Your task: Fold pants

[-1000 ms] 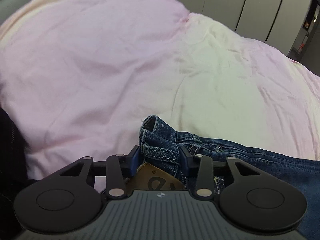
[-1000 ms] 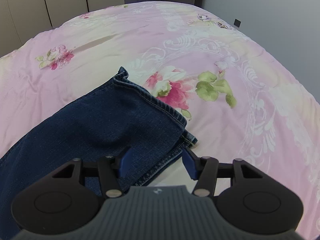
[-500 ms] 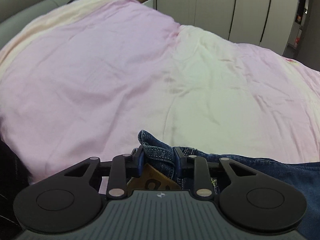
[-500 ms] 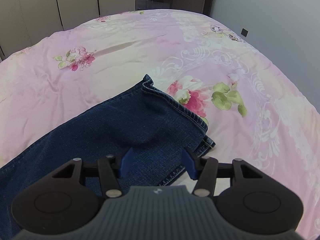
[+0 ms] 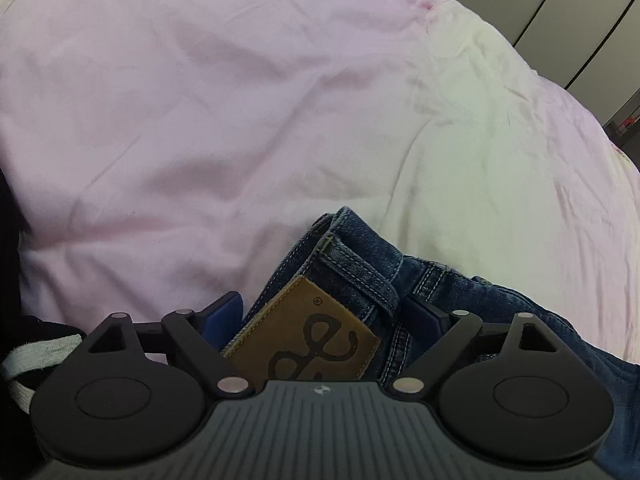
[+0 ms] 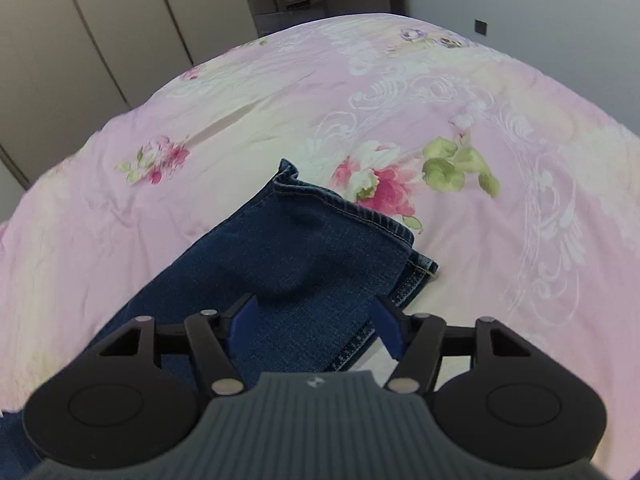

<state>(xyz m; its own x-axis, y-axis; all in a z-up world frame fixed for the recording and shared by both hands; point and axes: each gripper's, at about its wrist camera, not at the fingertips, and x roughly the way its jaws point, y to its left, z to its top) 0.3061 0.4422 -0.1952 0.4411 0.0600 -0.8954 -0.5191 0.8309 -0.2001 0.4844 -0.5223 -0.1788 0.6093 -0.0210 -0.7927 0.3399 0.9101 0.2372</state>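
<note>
The jeans [image 5: 360,276] lie on a bed [image 5: 200,120] covered by a pink and cream quilt. In the left wrist view their waistband end bunches up in a ridge on the quilt, with a brown leather patch [image 5: 308,336] facing the camera. The left gripper [image 5: 326,312] stands around that waistband with its 2 blue pads [image 5: 224,314] spread wide. Its jaws have just been opening, and the denim sits between them, the left pad clear of it; whether the right pad touches the cloth cannot be told. A dark sleeve with a pale cuff [image 5: 36,354] shows at the left edge, beside the jeans.

In the right wrist view the leg end of the jeans [image 6: 304,248] lies flat on the floral part of the bed [image 6: 480,200], 1 leg stacked on the other, the lower hem peeking out at the right. A pink printed flower [image 6: 384,188] sits just beyond the hems. The right gripper [image 6: 316,316] hovers over the legs, pads apart. Its jaws have just been opening too, and they do not press the denim that lies under and between them. Beyond the bed stand beige wardrobe doors [image 6: 100,40].
</note>
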